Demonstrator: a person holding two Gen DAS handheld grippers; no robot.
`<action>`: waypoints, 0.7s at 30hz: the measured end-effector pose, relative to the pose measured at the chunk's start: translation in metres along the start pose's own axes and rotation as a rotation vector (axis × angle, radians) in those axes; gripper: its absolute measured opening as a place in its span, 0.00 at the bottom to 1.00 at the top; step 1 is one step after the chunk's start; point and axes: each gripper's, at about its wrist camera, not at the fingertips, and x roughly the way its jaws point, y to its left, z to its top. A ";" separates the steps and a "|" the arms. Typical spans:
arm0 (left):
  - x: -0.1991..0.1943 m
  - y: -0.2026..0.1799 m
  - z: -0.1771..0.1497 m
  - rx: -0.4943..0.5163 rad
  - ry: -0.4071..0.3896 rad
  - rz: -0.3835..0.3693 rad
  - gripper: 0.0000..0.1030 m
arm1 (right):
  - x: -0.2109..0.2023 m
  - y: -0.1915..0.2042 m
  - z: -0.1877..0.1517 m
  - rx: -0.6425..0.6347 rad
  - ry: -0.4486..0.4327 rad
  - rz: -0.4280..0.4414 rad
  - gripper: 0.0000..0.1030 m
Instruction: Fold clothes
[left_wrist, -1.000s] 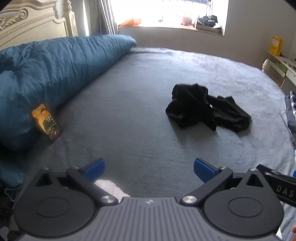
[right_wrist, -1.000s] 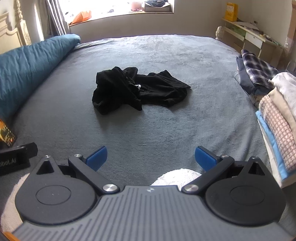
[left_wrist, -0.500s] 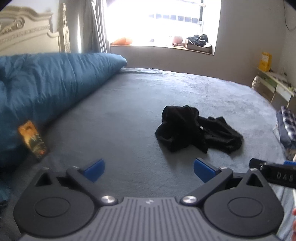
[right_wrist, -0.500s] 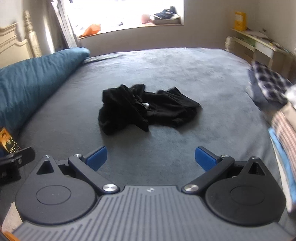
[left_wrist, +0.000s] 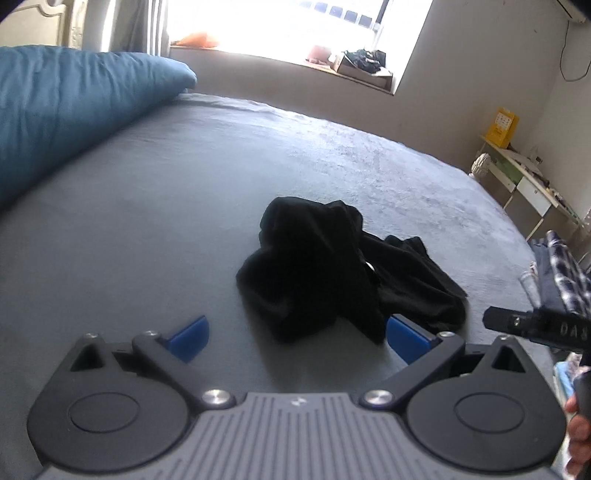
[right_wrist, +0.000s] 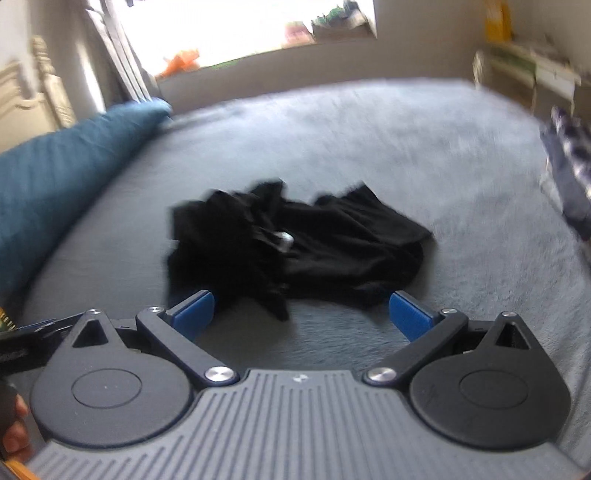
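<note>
A crumpled black garment (left_wrist: 332, 273) lies in a heap in the middle of the grey bed (left_wrist: 147, 221). My left gripper (left_wrist: 297, 338) hangs open just short of its near edge, nothing between the blue fingertips. In the right wrist view the same black garment (right_wrist: 295, 243) shows a small white tag near its centre, and my right gripper (right_wrist: 301, 314) is open close above its near edge, empty. The picture there is motion-blurred. The right gripper's body (left_wrist: 535, 325) shows at the right edge of the left wrist view.
A blue duvet (left_wrist: 66, 110) is bunched along the bed's left side. Folded plaid clothes (left_wrist: 565, 273) sit at the bed's right edge. A desk with a yellow box (left_wrist: 504, 127) stands by the right wall, a cluttered window sill (left_wrist: 354, 68) behind the bed.
Both grippers have moved forward toward the black garment, which now looms much larger in both views. The phone by the duvet has dropped out of the left view. Both stay open.
</note>
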 end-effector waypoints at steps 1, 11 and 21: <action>0.013 0.002 0.005 0.008 0.002 -0.003 0.99 | 0.016 -0.006 0.007 0.024 0.037 -0.018 0.99; 0.093 -0.045 0.059 0.282 0.028 -0.004 0.81 | 0.111 -0.036 0.046 0.163 0.194 -0.050 0.97; 0.151 -0.123 0.027 0.844 0.139 -0.043 0.64 | 0.154 -0.042 0.075 0.014 0.131 -0.003 0.71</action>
